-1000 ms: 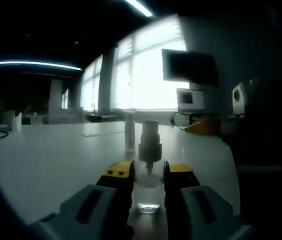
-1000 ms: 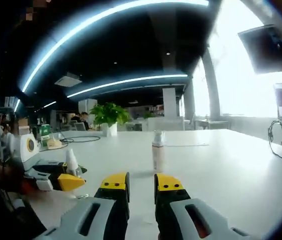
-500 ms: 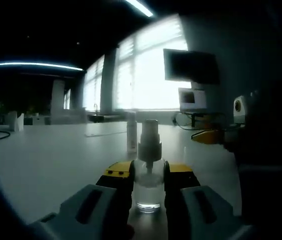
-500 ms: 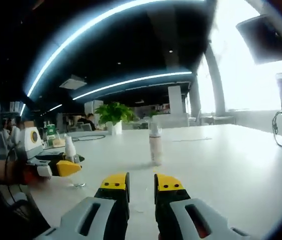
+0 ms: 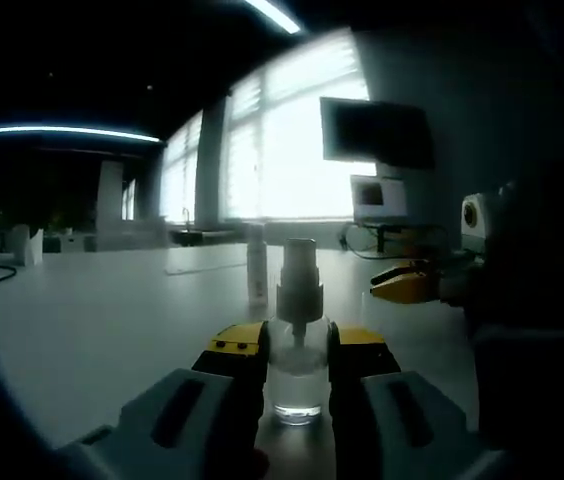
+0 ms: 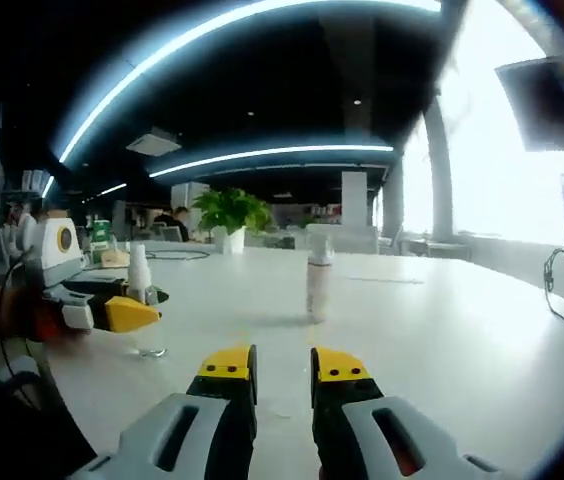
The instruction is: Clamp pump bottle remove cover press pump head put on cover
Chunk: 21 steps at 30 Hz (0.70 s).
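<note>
A: Since a second ago, the right gripper (image 5: 402,283) has come further into the left gripper view, its yellow tips now at about three o'clock from the pump bottle (image 5: 296,345), nearer than before but still apart from it.

B: And the bottle itself?

A: It stands upright on the white table (image 5: 92,320), held where it was. The left gripper (image 5: 296,345) is clamped on its clear lower body, one yellow-tipped jaw pressed to each side. The pump head (image 5: 299,280) rises above the jaws at twelve o'clock, bare, with no cover on it.

B: What does the right gripper view give?

A: The right gripper (image 6: 282,366) has its jaws nearly together, only a narrow gap between them, and nothing in that gap. At nine o'clock the left gripper (image 6: 127,313) shows with the pump bottle (image 6: 141,300) in its grip. A second slim bottle (image 6: 318,280) stands upright on the table (image 6: 482,340) at twelve o'clock, well apart from both grippers. It also shows beyond the clamped bottle in the left gripper view (image 5: 257,268).

B: Anything behind?

A: A potted plant (image 6: 230,215) at eleven o'clock, far back.
</note>
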Motion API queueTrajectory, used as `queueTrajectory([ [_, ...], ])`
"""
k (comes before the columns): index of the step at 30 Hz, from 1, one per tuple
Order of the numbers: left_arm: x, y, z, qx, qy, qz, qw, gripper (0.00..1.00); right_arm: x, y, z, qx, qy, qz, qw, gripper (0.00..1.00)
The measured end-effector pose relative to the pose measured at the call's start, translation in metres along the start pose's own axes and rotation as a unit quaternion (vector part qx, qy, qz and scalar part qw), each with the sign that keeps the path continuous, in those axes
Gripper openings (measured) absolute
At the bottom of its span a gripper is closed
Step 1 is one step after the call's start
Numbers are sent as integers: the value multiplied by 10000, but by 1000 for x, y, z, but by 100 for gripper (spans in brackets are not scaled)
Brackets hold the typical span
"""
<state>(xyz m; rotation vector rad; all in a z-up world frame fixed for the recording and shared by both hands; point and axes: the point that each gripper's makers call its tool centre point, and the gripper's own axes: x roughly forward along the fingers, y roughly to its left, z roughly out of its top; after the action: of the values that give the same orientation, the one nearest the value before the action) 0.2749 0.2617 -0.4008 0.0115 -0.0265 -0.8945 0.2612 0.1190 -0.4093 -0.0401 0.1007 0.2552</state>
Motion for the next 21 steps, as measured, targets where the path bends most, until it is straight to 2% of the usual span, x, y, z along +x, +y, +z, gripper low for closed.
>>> queueTrajectory([
  [6,0,0,0,15,3,13,10000,15,3,0,-20,-95,320,34,9994,16],
  [7,0,0,0,15,3,13,10000,15,3,-2,-20,-228,321,11,9992,15],
  [9,0,0,0,14,4,10,10000,15,3,1,-20,-147,354,29,9993,15],
  [16,0,1,0,15,11,14,10000,15,6,3,-31,-328,623,74,9975,15],
  [21,0,1,-1,25,15,6,10000,15,4,4,-31,-363,629,65,9973,12],
])
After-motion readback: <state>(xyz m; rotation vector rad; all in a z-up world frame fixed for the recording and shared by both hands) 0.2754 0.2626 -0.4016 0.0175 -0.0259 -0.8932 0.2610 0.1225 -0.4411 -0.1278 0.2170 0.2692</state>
